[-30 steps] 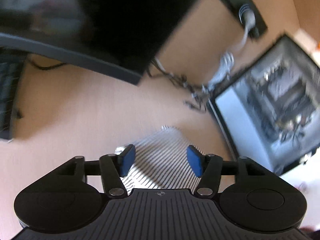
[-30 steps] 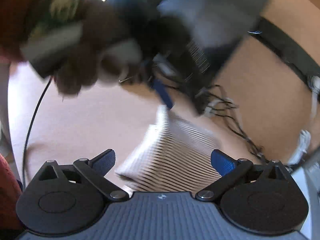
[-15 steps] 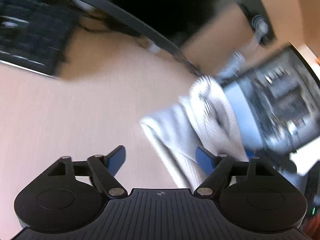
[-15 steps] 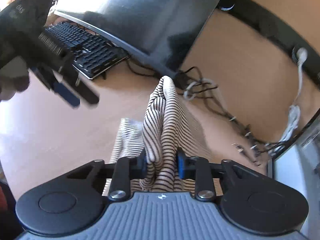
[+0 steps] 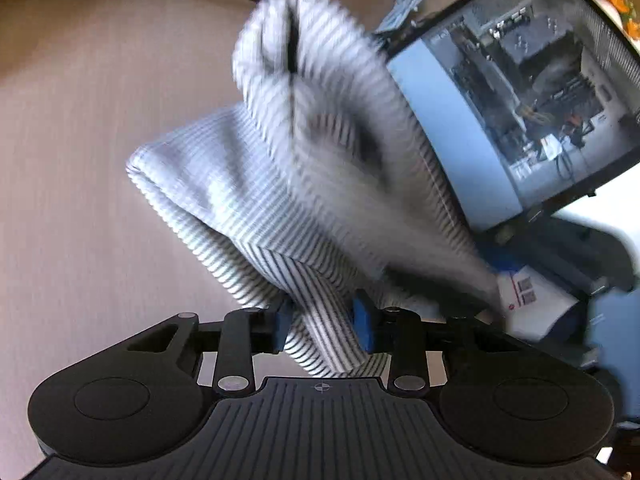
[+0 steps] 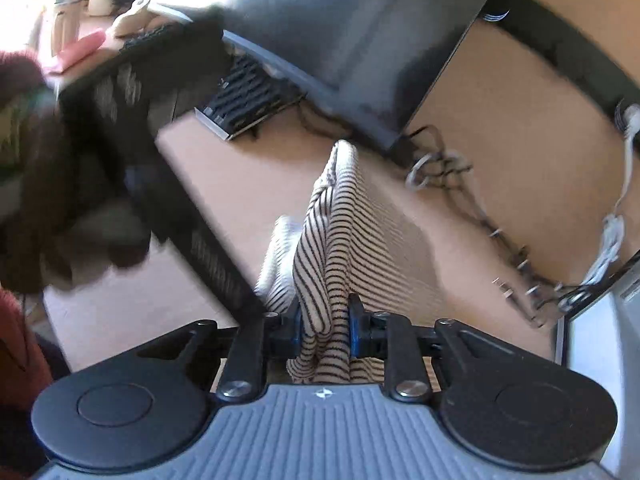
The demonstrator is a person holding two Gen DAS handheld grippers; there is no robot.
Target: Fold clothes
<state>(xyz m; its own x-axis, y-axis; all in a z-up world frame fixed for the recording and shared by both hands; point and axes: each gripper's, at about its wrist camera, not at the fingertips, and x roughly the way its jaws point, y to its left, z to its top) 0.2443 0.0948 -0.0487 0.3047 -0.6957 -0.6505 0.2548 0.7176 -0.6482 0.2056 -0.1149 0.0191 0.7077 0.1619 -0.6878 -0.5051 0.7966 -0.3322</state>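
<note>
A white garment with thin dark stripes (image 5: pixel 304 168) is bunched and lifted off the tan wooden desk (image 5: pixel 80 160). My left gripper (image 5: pixel 323 325) is shut on a fold of it near the lower edge. In the right wrist view the same striped garment (image 6: pixel 332 240) hangs in a ridge, and my right gripper (image 6: pixel 325 328) is shut on it. The other gripper, held in a gloved hand (image 6: pixel 60 184), shows blurred at the left of the right wrist view.
A dark monitor (image 6: pixel 340 24) and a black keyboard (image 6: pixel 248 100) stand at the back of the desk. Tangled cables (image 6: pixel 452 184) lie behind the garment. An open computer case (image 5: pixel 532 80) stands at the right.
My left gripper moved in and shut on the striped garment, which was open beside it half a second ago. The right gripper stays shut on the cloth. The garment has been lifted higher.
</note>
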